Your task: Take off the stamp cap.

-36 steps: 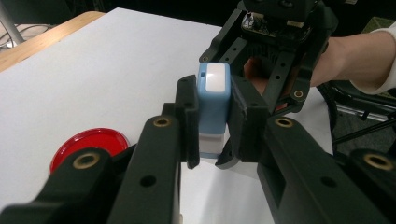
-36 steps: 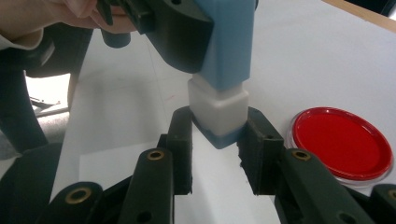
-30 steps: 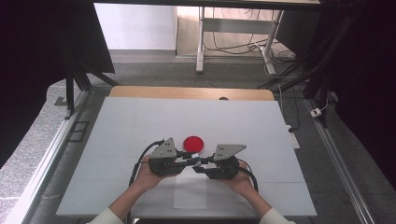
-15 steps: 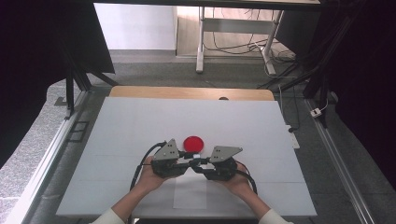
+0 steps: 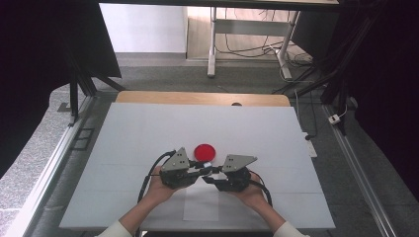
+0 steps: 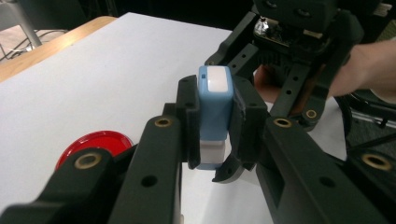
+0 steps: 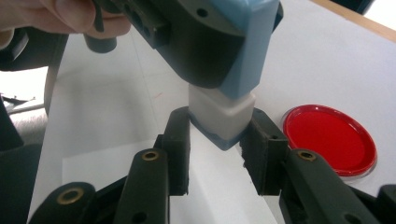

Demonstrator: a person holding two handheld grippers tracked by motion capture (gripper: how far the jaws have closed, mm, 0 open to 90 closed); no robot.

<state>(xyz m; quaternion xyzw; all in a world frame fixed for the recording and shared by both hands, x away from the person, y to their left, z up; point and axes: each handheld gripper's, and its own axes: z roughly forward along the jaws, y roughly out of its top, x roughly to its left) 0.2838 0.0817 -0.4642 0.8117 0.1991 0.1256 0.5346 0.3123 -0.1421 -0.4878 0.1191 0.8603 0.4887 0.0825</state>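
High view: left gripper [image 5: 201, 168] and right gripper [image 5: 210, 178] tip to tip over white worktop [image 5: 128, 138], red disc [image 5: 204, 151] just beyond

Left gripper view: fingers [image 6: 189, 122] clamped on blue end of block [image 6: 214, 112]

Right gripper view: fingers [image 7: 180, 140] clamped on block's white end [image 7: 223, 116], disc beside

Left gripper [image 5: 197, 170] and right gripper [image 5: 210, 177]: black perforated jaws with brass-coloured rivets; grey three-cornered top plates; black trailing cables; person's sleeves [image 5: 114, 230] white at the cuffs
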